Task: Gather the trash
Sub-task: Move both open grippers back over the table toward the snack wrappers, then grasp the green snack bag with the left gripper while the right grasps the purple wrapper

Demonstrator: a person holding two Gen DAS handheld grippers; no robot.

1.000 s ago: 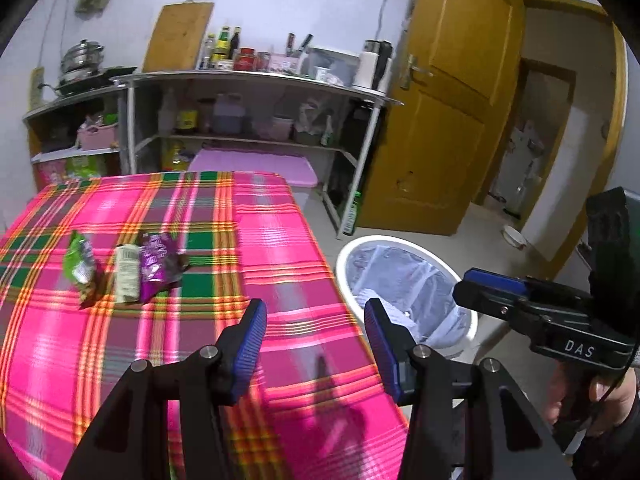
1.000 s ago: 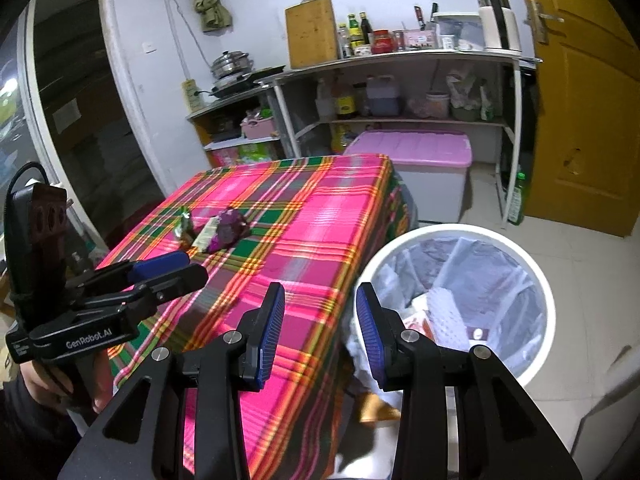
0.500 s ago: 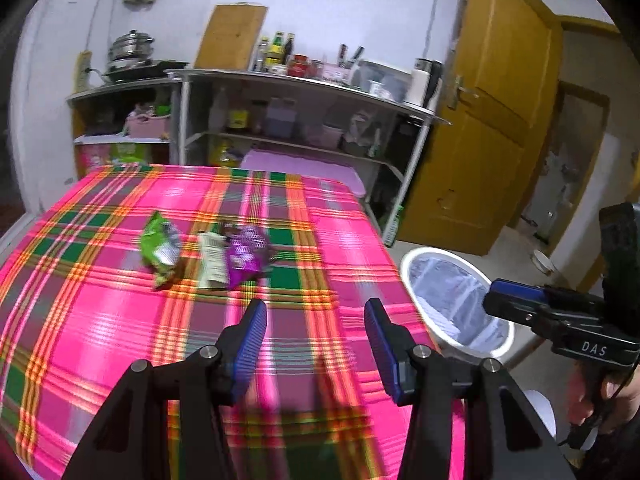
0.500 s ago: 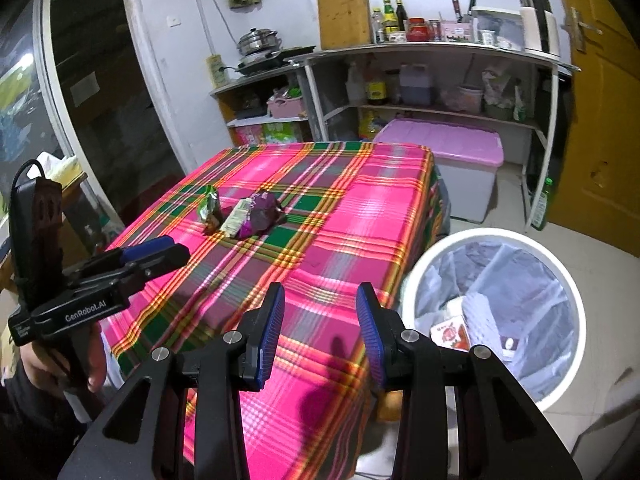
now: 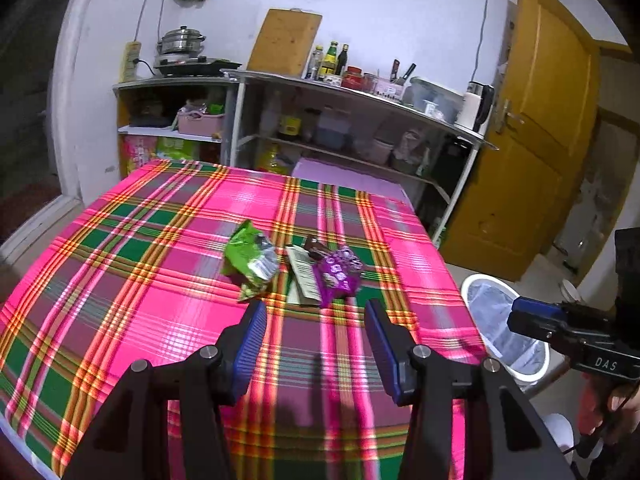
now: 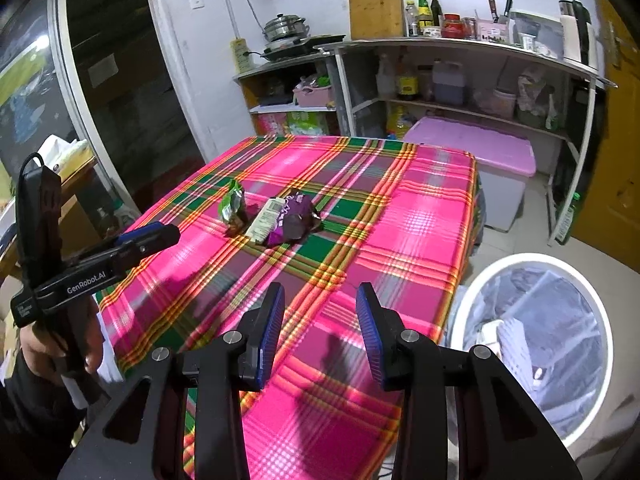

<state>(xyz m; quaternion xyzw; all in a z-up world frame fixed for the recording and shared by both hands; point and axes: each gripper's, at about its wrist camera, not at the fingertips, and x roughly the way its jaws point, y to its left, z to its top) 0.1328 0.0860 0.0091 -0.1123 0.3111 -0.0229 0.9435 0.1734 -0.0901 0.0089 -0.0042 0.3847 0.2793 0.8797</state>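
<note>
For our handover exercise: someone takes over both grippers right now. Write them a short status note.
Left gripper: open, empty, over the table facing the wrappers.
Right gripper: open, empty, over the table edge by the bin.
Green wrapper, white wrapper and purple wrapper lie mid-table.
Trash bin on the floor already holds some trash.
Left: bin all three wrappers.

The bin (image 6: 532,344) is cut off at the right edge of the right view, and the things inside it are too blurry to name. A purple wrapper (image 5: 338,276) covers part of the pale wrapper (image 5: 302,276). The jars on the shelf (image 5: 360,84) are too small to read.
</note>
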